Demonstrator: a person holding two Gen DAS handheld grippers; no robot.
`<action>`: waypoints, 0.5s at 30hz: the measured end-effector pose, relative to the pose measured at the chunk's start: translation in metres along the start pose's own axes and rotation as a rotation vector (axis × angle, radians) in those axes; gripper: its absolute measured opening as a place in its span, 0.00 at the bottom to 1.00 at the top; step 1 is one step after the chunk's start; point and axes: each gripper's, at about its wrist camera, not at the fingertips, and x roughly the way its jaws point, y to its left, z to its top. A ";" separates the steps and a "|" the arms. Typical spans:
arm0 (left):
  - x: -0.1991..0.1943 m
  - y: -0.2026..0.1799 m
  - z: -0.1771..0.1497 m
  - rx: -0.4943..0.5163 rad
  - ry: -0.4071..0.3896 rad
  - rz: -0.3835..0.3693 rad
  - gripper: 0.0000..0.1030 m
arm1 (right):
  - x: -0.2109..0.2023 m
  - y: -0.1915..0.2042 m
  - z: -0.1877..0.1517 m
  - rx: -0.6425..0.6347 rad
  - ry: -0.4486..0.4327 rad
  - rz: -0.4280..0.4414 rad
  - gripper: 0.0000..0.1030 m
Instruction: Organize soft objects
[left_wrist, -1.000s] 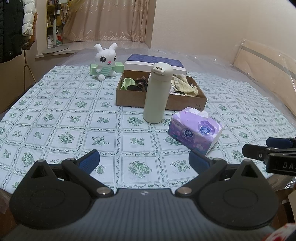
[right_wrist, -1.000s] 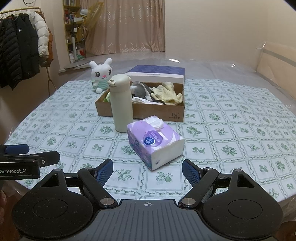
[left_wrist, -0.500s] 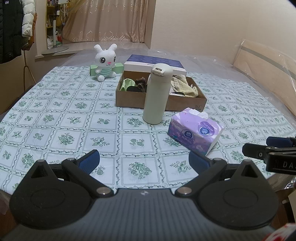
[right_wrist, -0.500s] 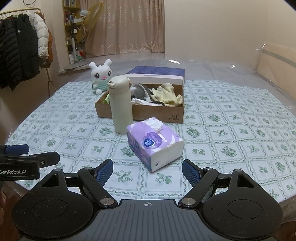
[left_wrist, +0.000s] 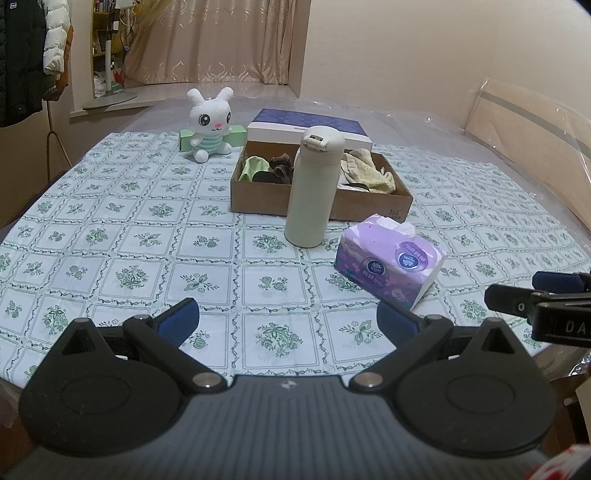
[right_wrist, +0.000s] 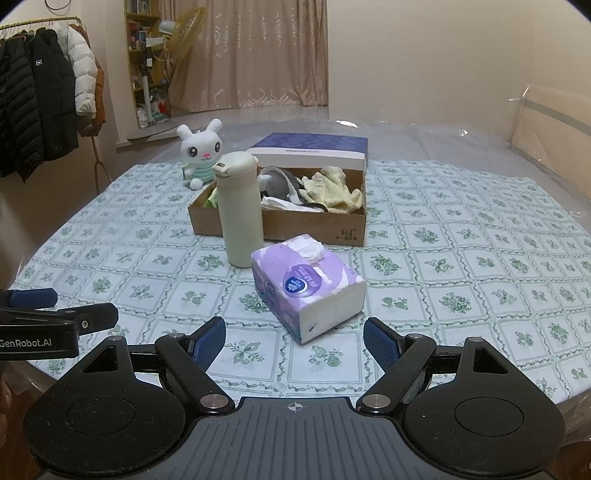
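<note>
Spreading ahead of both tongs, a floral-checked tablecloth is seen, backed by curtains and hung coats. A cardboard box marked "361°", holding soft cloths, lies beyond. A purple tissue pack sits just ahead of the right gripper. "GenRobot.AI" is read on the left gripper. Both are held apart, empty.

Left gripper low in frame, jaws wide apart, nothing between. Centre: cream flask upright before cardboard box of cloths. Purple tissue pack right of centre. Plush bunny upper left. Right gripper at right edge.
</note>
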 end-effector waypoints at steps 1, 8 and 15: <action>0.000 0.000 0.000 0.000 0.000 0.000 0.99 | 0.000 0.000 0.001 0.000 0.000 0.000 0.79; 0.000 0.000 0.000 -0.001 0.000 0.000 0.99 | 0.000 0.000 0.000 0.000 -0.001 0.000 0.79; 0.000 0.000 0.000 -0.002 0.000 0.000 0.99 | 0.000 0.000 0.000 0.000 0.000 0.000 0.79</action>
